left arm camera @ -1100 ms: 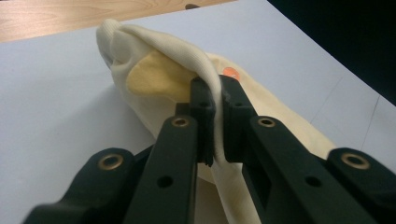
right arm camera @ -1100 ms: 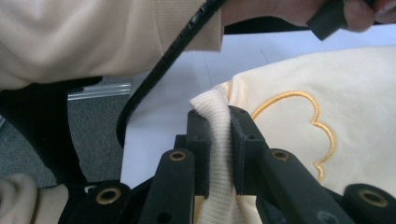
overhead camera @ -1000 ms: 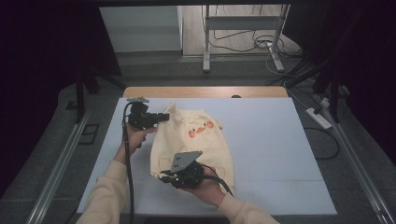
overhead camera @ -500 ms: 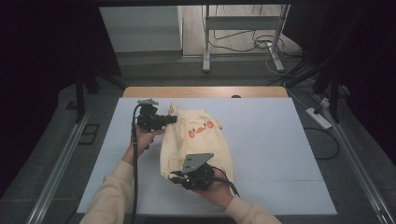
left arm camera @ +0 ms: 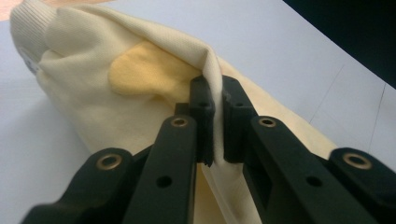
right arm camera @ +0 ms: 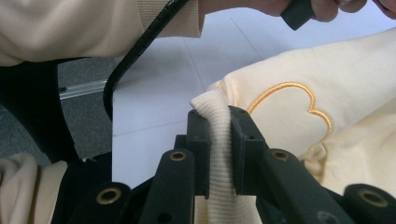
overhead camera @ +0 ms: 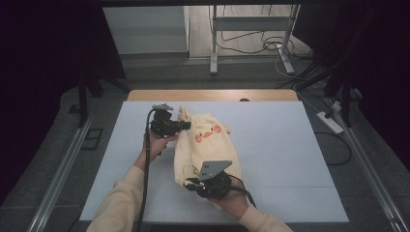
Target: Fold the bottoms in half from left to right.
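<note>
Two tools hold one cream sweatshirt above the table

No writing can be read on the one cream sweatshirt [overhead camera: 205, 145]; it carries only an orange print on its chest and, in the right gripper view, a stitched orange outline. Nearest to the person, the right tool [right arm camera: 218, 119] is closed on the ribbed hem. Farther away, the left tool [left arm camera: 215, 95] is closed tightly on a thin fold of the fabric beside a yellow patch. The sweatshirt hangs between the two tools over the white table [overhead camera: 290, 145], with its long axis from near to far, the ribbed neck end at the far side.
</note>
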